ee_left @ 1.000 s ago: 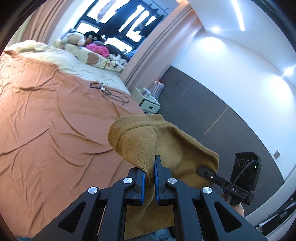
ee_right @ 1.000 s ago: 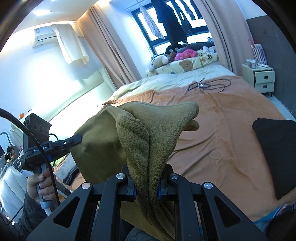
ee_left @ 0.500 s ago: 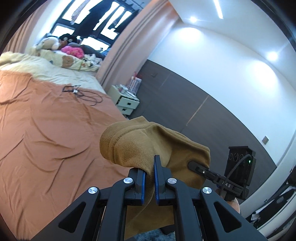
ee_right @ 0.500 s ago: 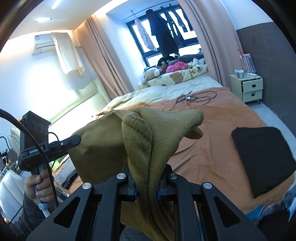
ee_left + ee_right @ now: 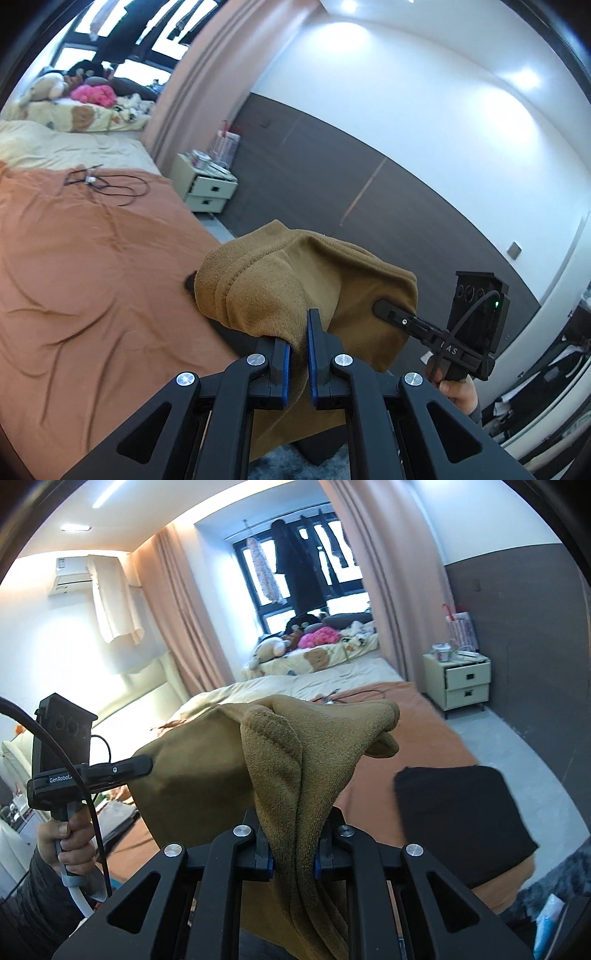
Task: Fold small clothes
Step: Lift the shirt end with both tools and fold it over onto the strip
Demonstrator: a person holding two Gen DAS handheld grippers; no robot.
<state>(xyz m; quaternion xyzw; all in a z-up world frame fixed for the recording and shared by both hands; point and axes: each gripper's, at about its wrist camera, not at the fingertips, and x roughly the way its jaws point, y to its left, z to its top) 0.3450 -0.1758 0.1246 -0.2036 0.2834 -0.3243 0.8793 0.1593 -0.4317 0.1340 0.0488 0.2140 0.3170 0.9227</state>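
Both claws are clamped on one piece of clothing, a small ochre-brown fleece garment (image 5: pixel 317 273) held in the air between them over the near edge of the bed. Left claw (image 5: pixel 298 350): its blue-lined pads are pressed together on a thick rolled hem, where a line of stitching runs along the soft, napped cloth. Right claw (image 5: pixel 291 853): it pinches a bunched fold of the same cloth, which rises in ridges above the pads and hangs in a loose tail below them. Between the two grips the fabric spreads as a smooth, slightly taut panel; in my right wrist view one corner droops into a blunt, rounded point.

Each claw shows in the other's camera as a black boxy body with a thin black finger reaching into the cloth, held on a handle by a hand (image 5: pixel 64 843) in a dark sleeve.

Below lies the bed (image 5: pixel 92 266), under a rust-orange sheet rumpled into long shallow creases. A black folded garment (image 5: pixel 461 819), flat and roughly square, rests on its near corner. Farther off, a thin black cable (image 5: pixel 107 182) loops on the sheet, and plush toys (image 5: pixel 273 648) crowd the cream bedding under the window. A pale two-drawer nightstand (image 5: pixel 460 681) stands beside the bed.
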